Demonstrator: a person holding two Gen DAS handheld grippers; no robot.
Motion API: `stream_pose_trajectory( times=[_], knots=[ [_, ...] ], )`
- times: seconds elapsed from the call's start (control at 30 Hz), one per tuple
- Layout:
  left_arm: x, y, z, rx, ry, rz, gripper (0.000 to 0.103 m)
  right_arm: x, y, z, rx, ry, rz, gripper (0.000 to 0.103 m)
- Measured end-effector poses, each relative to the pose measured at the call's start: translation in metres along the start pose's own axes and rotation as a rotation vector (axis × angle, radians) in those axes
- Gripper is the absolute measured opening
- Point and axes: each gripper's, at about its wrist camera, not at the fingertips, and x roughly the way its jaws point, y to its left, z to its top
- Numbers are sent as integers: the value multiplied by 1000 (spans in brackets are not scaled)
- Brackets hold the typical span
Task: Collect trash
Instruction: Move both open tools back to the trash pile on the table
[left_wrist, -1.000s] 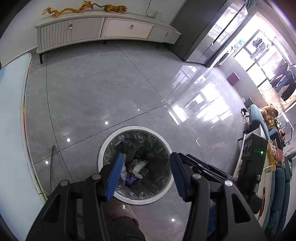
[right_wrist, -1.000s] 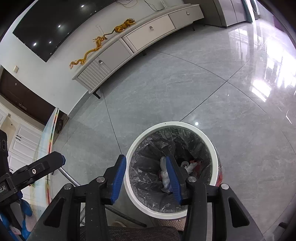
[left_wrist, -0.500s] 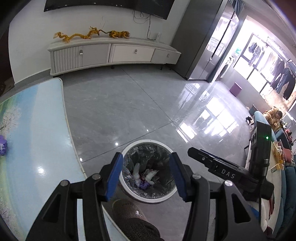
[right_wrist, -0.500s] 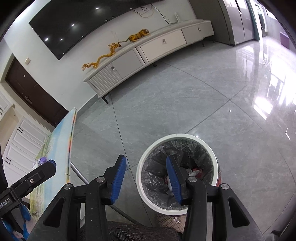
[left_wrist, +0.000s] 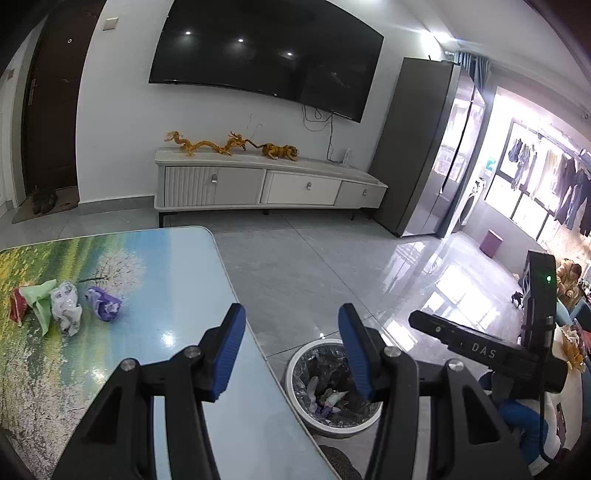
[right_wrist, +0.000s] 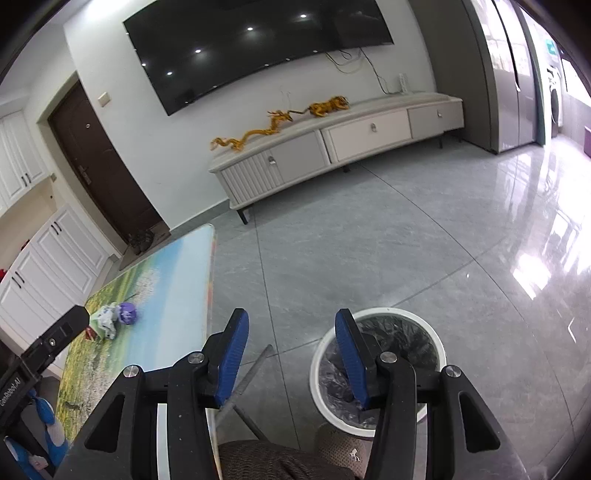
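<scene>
Left wrist view: the left gripper (left_wrist: 291, 350) hangs with jaws apart and empty above the table (left_wrist: 177, 280) edge. Crumpled trash (left_wrist: 66, 306) lies on the table's far left; the lined bin (left_wrist: 332, 384) stands on the floor beside it. "DAS" (left_wrist: 484, 350) is printed on the right gripper (right_wrist: 290, 354), whose empty jaws are opening. "GenRobot.AI" (right_wrist: 13, 391) marks the left one.

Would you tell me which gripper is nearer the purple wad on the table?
Left. The left gripper hangs over the table edge, the purple wad ahead-left; the right gripper, jaws opening, empty, sits farther, by the bin.
</scene>
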Motion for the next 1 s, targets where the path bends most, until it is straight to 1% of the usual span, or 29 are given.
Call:
stream_pose_trajectory(
  times=[0.17, 0.27, 0.4, 0.6, 0.77, 0.87, 1.0],
  knots=[
    [-35, 32, -5, -16, -32, 46, 50, -14, 34, 6, -59, -45, 21, 47],
    [-55, 53, -9, -30, -64, 84, 50, -20, 53, 7, -95, -68, 29, 50],
    [-74, 88, -15, -66, -92, 138, 50, -23, 80, 7, -151, -80, 33, 50],
    [-92, 147, -34, -169, -86, 193, 50, -20, 109, 6, -197, -84, 55, 50],
    [-109, 191, -50, -222, -70, 253, 51, -16, 125, 5, -219, -87, 76, 51],
    [-120, 218, -57, -264, -61, 287, 50, -9, 132, 5, -222, -80, 89, 51],
    [-128, 242, -66, -301, -43, 319, 50, 7, 138, 3, -229, -50, 103, 51]
  ],
)
